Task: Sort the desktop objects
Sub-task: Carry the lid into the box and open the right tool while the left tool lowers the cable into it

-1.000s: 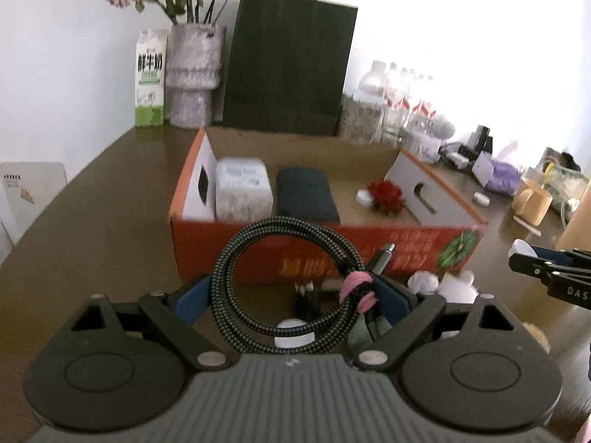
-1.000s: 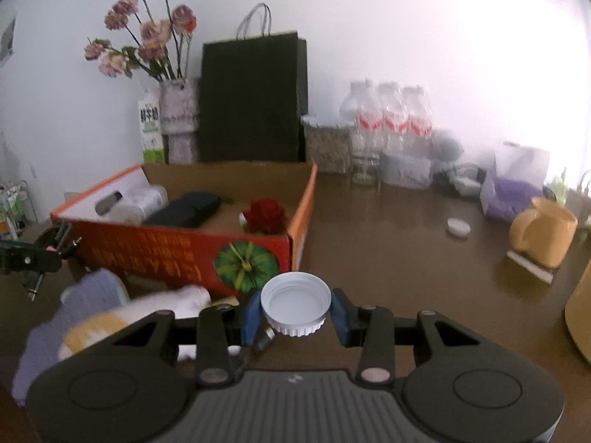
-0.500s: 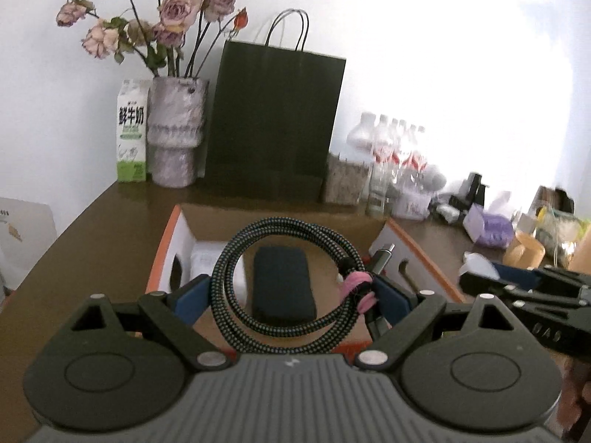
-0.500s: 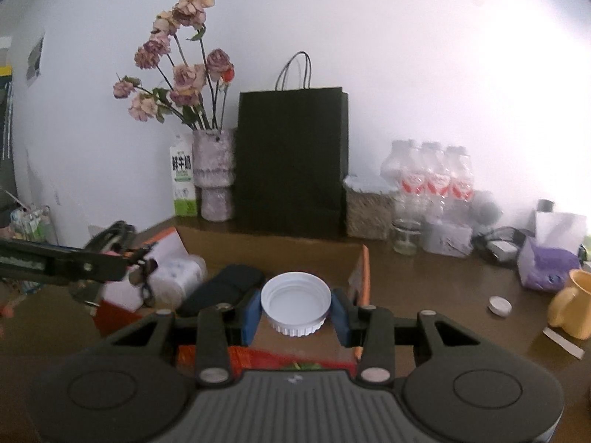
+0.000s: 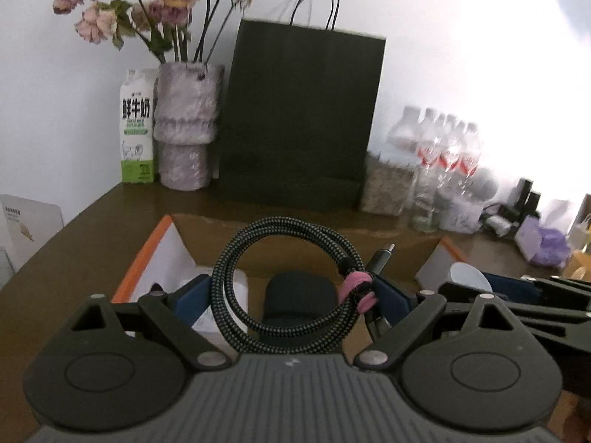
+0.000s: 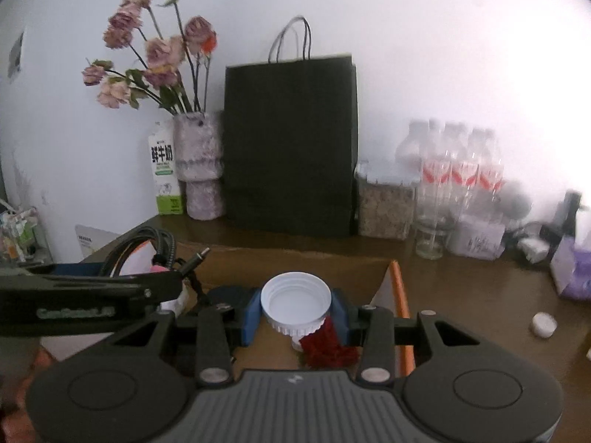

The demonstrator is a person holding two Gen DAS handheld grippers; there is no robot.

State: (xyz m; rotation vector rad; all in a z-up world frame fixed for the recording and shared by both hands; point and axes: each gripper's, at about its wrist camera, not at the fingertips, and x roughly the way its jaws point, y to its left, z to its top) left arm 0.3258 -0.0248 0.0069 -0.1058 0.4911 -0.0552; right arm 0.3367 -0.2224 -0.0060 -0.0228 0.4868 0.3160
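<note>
My left gripper (image 5: 290, 295) is shut on a coiled black braided cable (image 5: 295, 226) bound with a pink tie (image 5: 356, 289), and it hangs over the open orange cardboard box (image 5: 142, 258). Under the coil a black pouch (image 5: 299, 297) lies in the box. My right gripper (image 6: 295, 313) is shut on a white screw cap (image 6: 295, 293), open side up, above the box's right part near its orange rim (image 6: 400, 295). A red rose-like ornament (image 6: 325, 347) lies in the box just below the cap. The two grippers hang side by side; the left gripper (image 6: 162, 277) reaches in beside the right with the cable (image 6: 159, 243).
Along the wall stand a black paper bag (image 5: 299, 118), a vase of dried roses (image 5: 184, 140), a milk carton (image 5: 136, 129), a jar (image 6: 384, 203) and several water bottles (image 6: 458, 170). A purple tissue pack (image 6: 572, 269) and a small white cap (image 6: 543, 325) lie on the brown table right of the box.
Both grippers have travelled forward from in front of the box to above its inside, still carrying the cable and the cap. The box's front wall has dropped out of view.
</note>
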